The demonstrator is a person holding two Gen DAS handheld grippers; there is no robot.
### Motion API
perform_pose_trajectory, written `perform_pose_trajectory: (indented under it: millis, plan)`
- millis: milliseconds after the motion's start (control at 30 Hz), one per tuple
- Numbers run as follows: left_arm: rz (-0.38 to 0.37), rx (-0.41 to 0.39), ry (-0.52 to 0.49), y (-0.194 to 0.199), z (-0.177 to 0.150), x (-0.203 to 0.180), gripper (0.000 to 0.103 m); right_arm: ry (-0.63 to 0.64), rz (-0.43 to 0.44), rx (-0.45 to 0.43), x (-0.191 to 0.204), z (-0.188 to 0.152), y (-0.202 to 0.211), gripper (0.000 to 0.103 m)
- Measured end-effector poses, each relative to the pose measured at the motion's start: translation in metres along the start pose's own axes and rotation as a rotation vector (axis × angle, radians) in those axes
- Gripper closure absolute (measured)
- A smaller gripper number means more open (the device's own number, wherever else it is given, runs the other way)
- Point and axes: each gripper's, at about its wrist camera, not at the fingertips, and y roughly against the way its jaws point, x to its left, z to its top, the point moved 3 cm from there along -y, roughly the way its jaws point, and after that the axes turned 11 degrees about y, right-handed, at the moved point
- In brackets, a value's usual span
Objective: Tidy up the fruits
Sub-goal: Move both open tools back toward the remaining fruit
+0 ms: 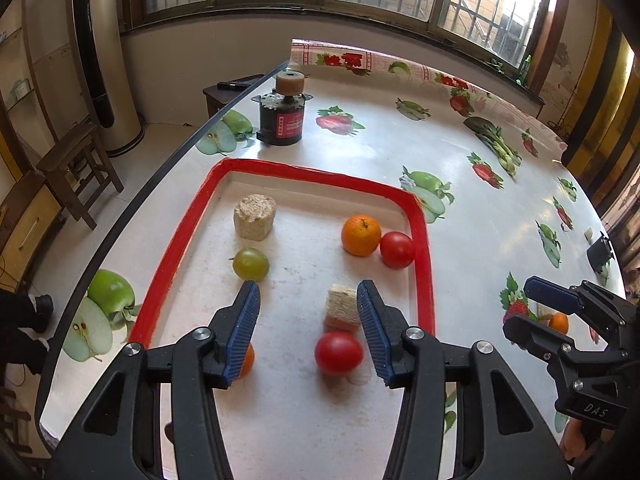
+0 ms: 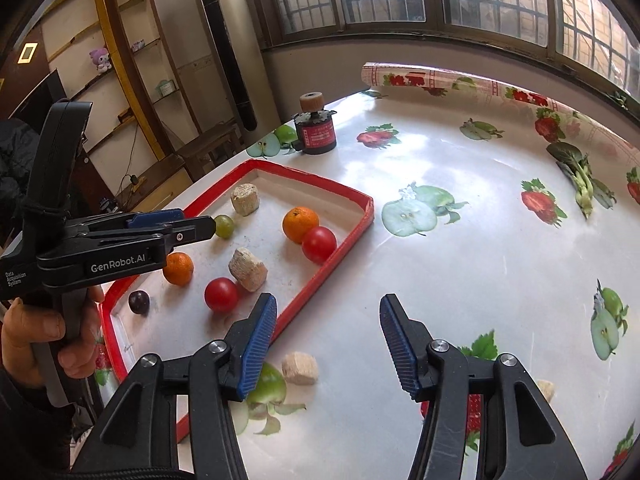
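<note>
A red-rimmed tray (image 1: 176, 248) (image 2: 348, 236) holds an orange (image 1: 361, 235) (image 2: 300, 224) touching a tomato (image 1: 397, 249) (image 2: 319, 244), a green fruit (image 1: 251, 264) (image 2: 224, 226), a small orange (image 1: 247, 360) (image 2: 178, 268), a dark plum (image 2: 139, 301) and a second tomato (image 1: 339, 353) (image 2: 221, 294). My left gripper (image 1: 308, 286) (image 2: 200, 226) hangs open above the tray, over that second tomato, its pads clear of it. My right gripper (image 2: 328, 300) (image 1: 520, 306) is open over bare table right of the tray. Another small orange (image 1: 559, 322) shows behind its fingers.
Beige blocks (image 1: 255, 217) (image 1: 342, 306) lie in the tray, and another (image 2: 300, 368) sits on the table beside it. A black motor-like cylinder (image 1: 283, 120) (image 2: 315, 130) stands beyond the tray. The table edge (image 1: 132, 200) runs close along the tray's left side.
</note>
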Motion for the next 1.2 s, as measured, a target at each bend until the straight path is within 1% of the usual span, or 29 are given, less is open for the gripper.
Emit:
perform_pose_trajectory:
  millis: [33,67,433,667,933,1200]
  plan:
    - [-0.005,0.002,-0.002,0.002,-0.004,-0.003,0.050,-0.009,-0.005,0.000,-0.002,-0.005,0.004,0.047]
    - [-0.011,0.002,-0.005,0.004,-0.007,-0.006,0.050,-0.016,-0.009,-0.001,-0.005,-0.009,0.009,0.047]
    - [-0.081,0.009,-0.056,0.027,-0.035,-0.046,0.050,-0.091,-0.084,-0.010,-0.035,-0.061,0.061,0.047]
    - [-0.122,0.019,-0.100,0.034,-0.050,-0.075,0.050,-0.152,-0.139,0.000,-0.057,-0.099,0.086,0.047]
    - [-0.154,0.053,-0.154,0.030,-0.070,-0.108,0.050,-0.211,-0.173,0.011,-0.077,-0.132,0.103,0.046]
    - [-0.175,0.086,-0.186,0.021,-0.079,-0.133,0.050,-0.249,-0.184,0.023,-0.090,-0.152,0.106,0.046]
